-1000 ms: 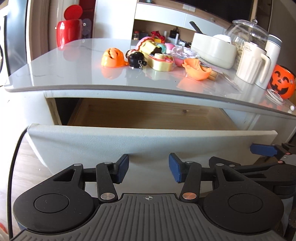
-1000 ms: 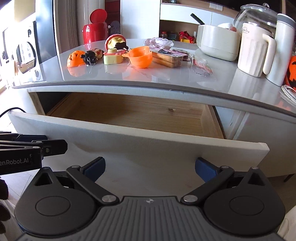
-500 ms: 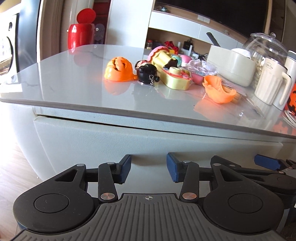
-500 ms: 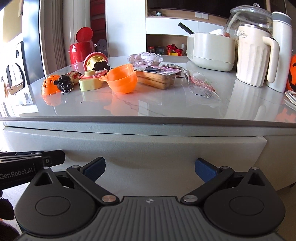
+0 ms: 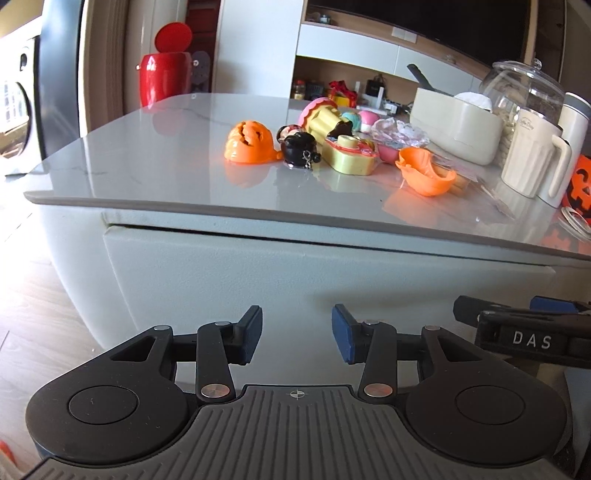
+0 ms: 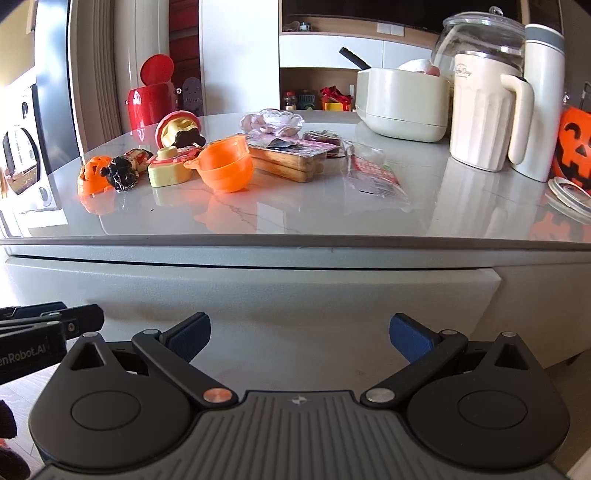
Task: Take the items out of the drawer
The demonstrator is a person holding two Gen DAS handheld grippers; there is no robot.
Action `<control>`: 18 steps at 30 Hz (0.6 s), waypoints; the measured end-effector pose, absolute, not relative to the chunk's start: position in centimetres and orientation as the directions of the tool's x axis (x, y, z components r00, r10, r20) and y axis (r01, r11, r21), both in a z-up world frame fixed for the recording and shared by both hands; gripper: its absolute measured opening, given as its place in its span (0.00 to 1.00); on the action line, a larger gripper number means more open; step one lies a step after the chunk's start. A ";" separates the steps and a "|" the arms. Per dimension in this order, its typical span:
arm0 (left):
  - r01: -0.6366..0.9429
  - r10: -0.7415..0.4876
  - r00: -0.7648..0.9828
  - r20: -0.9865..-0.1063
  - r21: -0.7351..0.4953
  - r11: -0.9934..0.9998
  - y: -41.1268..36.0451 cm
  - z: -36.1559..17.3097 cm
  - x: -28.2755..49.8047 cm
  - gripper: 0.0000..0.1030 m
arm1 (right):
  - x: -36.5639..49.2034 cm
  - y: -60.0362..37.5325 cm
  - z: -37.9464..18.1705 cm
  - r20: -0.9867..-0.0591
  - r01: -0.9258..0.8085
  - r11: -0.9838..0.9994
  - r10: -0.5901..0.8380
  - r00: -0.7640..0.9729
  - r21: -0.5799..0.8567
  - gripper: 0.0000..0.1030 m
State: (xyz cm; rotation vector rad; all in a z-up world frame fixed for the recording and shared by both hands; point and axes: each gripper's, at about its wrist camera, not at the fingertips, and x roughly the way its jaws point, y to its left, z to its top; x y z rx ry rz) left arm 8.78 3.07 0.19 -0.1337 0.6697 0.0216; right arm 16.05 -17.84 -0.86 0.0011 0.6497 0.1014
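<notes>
The pale grey drawer front sits shut under the countertop, with only a thin dark gap along its top. My left gripper is open just before the drawer front, nothing between its blue pads. My right gripper is open wider, also close to the front and empty. On the countertop lie an orange pumpkin toy, a black toy, a yellow cake toy, an orange bowl and a biscuit pack. The drawer's inside is hidden.
A cream pitcher, a white bottle, a pumpkin bucket, a cream pot and a glass jar stand at the counter's right. A red bin stands behind. Wooden floor shows at the left.
The drawer stood open and empty a second ago; it is now pushed shut. Both grippers followed its front inward. The left jaws narrowed slightly.
</notes>
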 end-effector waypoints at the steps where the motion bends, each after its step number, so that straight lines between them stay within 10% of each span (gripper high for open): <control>1: -0.052 -0.031 0.781 -0.624 -0.114 0.992 3.0 0.6 7.8 0.44 | 15.6 -18.2 -0.4 -0.620 -0.082 0.996 0.091 0.779 0.044 1.00; 8: 0.000 -0.063 0.784 -0.617 -0.101 0.995 1.5 2.0 -0.1 0.44 | 7.2 -20.6 2.8 -0.663 -0.086 0.984 0.168 0.730 0.155 1.00; 18: 0.057 -0.065 0.762 -0.645 -0.034 0.998 -0.1 0.3 -0.7 0.44 | 2.5 -17.0 0.5 -0.617 -0.162 0.984 0.085 0.782 -0.070 1.00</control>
